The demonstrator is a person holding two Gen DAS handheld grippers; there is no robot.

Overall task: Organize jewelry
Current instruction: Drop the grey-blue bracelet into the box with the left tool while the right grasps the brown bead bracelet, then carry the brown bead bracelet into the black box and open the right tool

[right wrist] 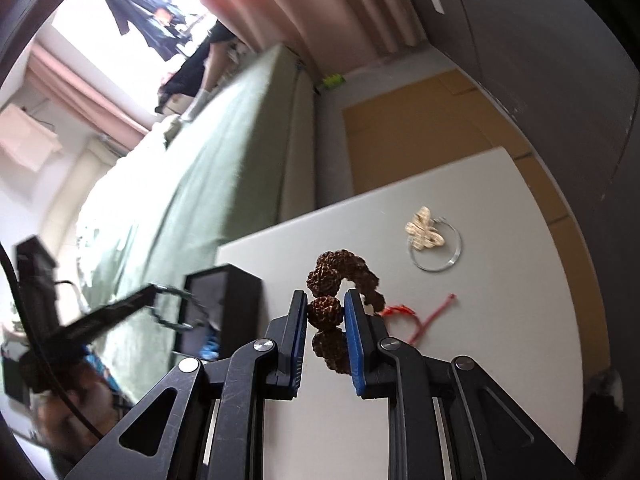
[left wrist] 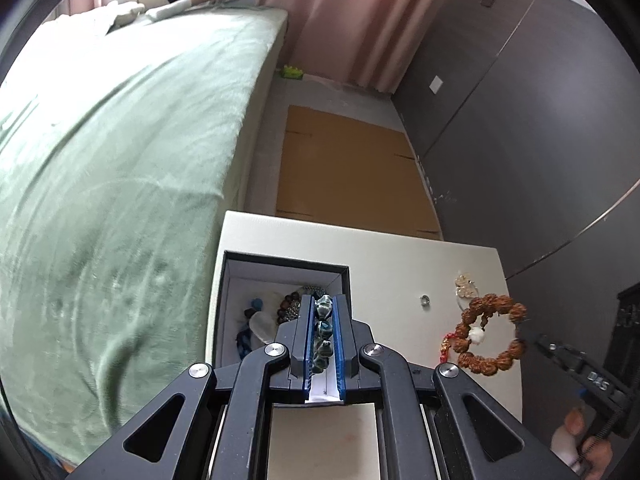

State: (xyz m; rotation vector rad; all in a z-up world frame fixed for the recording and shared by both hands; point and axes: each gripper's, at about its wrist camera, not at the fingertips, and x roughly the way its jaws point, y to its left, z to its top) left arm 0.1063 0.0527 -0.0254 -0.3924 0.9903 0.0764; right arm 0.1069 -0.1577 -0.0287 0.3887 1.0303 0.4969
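Left gripper is clamping a blue-grey stone bead bracelet over the open black jewelry box while right gripper is pinching the brown rudraksha bracelet above the white table, so lowering well inside the box walls before releasing seems best

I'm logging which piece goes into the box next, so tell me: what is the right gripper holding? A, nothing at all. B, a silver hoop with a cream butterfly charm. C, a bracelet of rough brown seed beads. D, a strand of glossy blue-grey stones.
C: the right gripper is closed on one bead of the rough brown seed-bead bracelet, while the silver hoop with the cream butterfly charm lies on the white tabletop.
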